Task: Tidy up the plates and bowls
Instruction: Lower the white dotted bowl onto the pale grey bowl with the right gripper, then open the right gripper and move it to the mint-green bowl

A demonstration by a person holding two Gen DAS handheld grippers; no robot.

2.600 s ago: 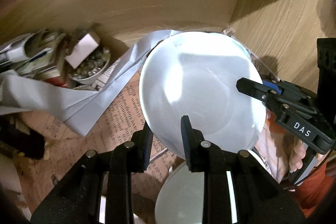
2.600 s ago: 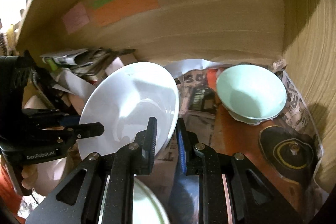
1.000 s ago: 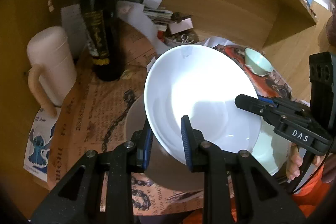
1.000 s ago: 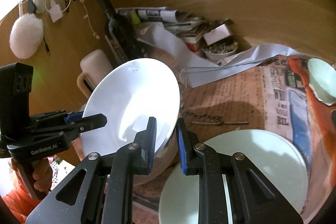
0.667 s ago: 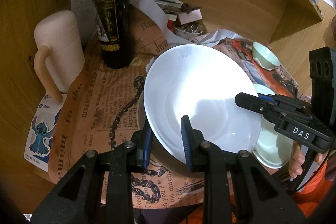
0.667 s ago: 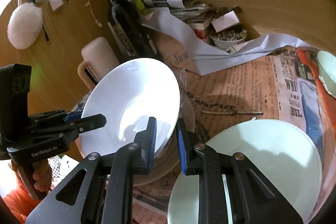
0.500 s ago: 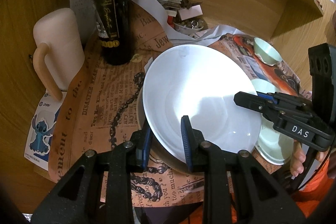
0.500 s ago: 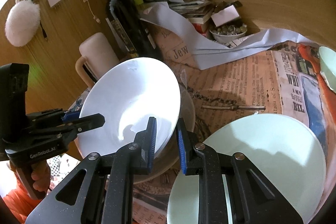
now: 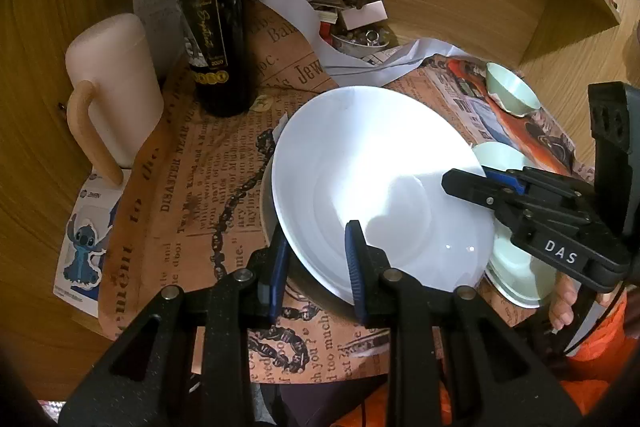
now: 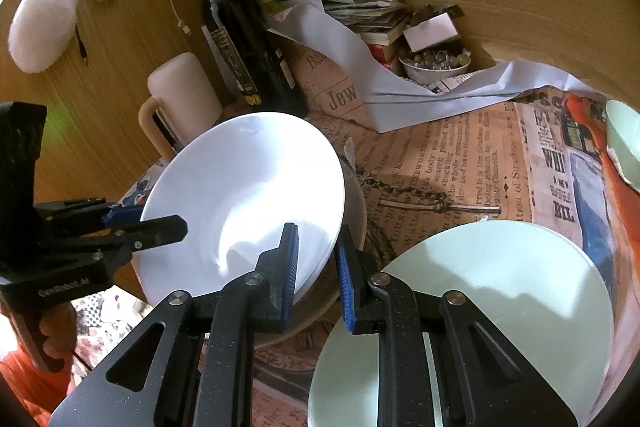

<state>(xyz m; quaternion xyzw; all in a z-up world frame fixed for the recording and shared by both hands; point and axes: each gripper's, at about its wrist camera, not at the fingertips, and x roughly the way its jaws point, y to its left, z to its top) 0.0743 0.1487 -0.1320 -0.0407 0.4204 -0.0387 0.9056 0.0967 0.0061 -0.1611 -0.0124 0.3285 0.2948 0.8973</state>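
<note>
A large white plate (image 9: pixel 380 183) is held by both grippers, tilted, low over a beige bowl (image 9: pixel 267 203) on the newspaper. My left gripper (image 9: pixel 316 263) is shut on the plate's near rim. My right gripper (image 10: pixel 316 263) is shut on its opposite rim, and it also shows in the left wrist view (image 9: pixel 464 187). The plate (image 10: pixel 244 195) and the bowl (image 10: pixel 356 211) under it show in the right wrist view. A pale green plate (image 10: pixel 480 307) lies to the right. A small pale green bowl (image 9: pixel 512 95) sits at the far right.
A dark wine bottle (image 9: pixel 212 19) and a pink pitcher (image 9: pixel 116 87) stand at the back left. Stacked papers and a small dish of trinkets (image 10: pixel 436 63) sit against the wooden back wall. Newspaper (image 9: pixel 188 187) covers the surface.
Both grippers carried the white plate from the back right corner to the left and lowered it over the beige bowl. In the last half second it sank slightly.
</note>
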